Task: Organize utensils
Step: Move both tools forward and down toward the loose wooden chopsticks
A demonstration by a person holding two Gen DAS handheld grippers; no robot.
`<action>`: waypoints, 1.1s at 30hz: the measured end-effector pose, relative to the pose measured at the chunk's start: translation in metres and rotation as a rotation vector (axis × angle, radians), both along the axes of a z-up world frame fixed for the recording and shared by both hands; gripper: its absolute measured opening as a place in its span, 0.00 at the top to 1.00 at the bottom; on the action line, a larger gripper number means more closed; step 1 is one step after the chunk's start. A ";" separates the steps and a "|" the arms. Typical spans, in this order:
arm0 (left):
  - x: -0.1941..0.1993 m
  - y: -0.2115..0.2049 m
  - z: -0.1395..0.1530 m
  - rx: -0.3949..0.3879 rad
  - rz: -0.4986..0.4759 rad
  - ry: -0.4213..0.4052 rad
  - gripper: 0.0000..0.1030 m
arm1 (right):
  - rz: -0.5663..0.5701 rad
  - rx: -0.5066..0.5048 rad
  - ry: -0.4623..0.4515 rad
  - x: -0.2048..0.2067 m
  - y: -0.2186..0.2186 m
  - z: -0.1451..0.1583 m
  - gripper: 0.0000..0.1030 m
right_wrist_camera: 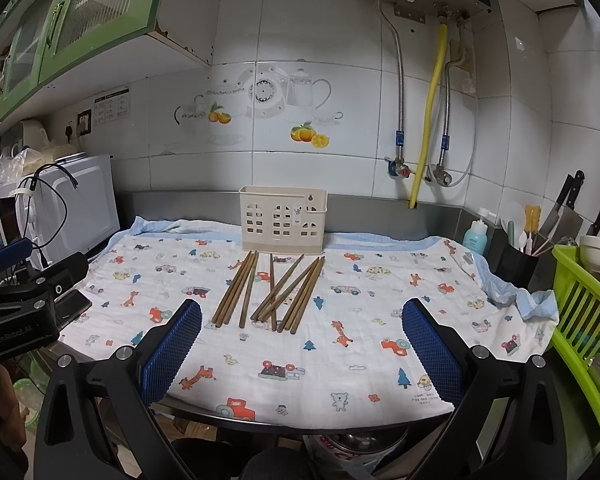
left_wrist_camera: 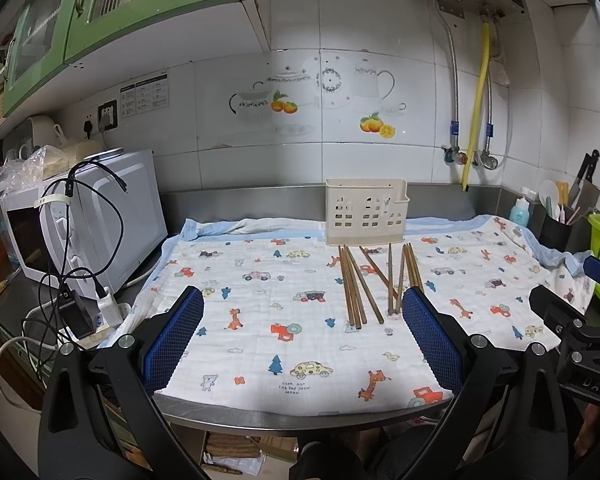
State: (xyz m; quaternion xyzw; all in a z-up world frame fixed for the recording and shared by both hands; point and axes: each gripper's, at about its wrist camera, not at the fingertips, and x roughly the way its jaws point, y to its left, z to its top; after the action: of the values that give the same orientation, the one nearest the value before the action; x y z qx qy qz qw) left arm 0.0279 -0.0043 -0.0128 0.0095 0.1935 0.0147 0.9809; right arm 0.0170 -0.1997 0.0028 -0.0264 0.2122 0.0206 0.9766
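the chopsticks (right_wrist_camera: pixel 272 292) are lying loose on the patterned cloth (right_wrist_camera: pixel 340 360), fanned out in small clusters just in front of the cream holder (right_wrist_camera: pixel 283 218), with their far tips almost touching its base and a few in the middle crossing over one another. they are looking like thin wooden sticks, so they are probably going to be light and stiff, easy to roll on the soft cloth and apt to slip or pivot if pinched near one end; taking hold near the middle of a stick, or of a tight pair at the edge of the fan, is likely giving the steadiest hold, and the crossed ones are best left until the outer ones are cleared. the holder is standing upright at the back of the table (right_wrist_camera: pixel 228 414), against the steel edge below the tiled wall, and nothing is showing inside it from here. the right gripper (right_wrist_camera: pixel 301 340) is hovering near the front of the table with its blue pads spread wide and nothing between them. the left gripper (left_wrist_camera: pixel 303 334) is doing the same a little further left, wide apart and holding nothing, its right pad lining up near the closest ends of the sticks. a white microwave (left_wrist_camera: pixel 100 216) is sitting to the left and a green basket (right_wrist_camera: pixel 580 320) to the right.
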 end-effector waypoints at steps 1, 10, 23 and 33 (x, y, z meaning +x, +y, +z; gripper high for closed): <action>0.002 -0.001 0.000 0.003 -0.001 0.001 0.05 | -0.002 0.001 0.002 0.002 0.000 -0.001 0.06; 0.018 -0.002 -0.003 0.001 -0.006 0.023 0.05 | -0.007 0.002 0.032 0.018 -0.004 -0.010 0.06; 0.057 -0.002 -0.017 0.005 -0.008 0.077 0.05 | -0.014 0.000 0.101 0.059 -0.009 -0.034 0.06; 0.094 0.003 -0.040 0.002 -0.002 0.136 0.05 | -0.016 -0.010 0.174 0.103 -0.006 -0.063 0.06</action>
State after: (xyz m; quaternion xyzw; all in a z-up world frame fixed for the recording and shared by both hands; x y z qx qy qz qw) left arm 0.1222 -0.0018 -0.0525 0.0115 0.2599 0.0132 0.9655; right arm 0.1198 -0.2058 -0.0599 -0.0279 0.2964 0.0141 0.9545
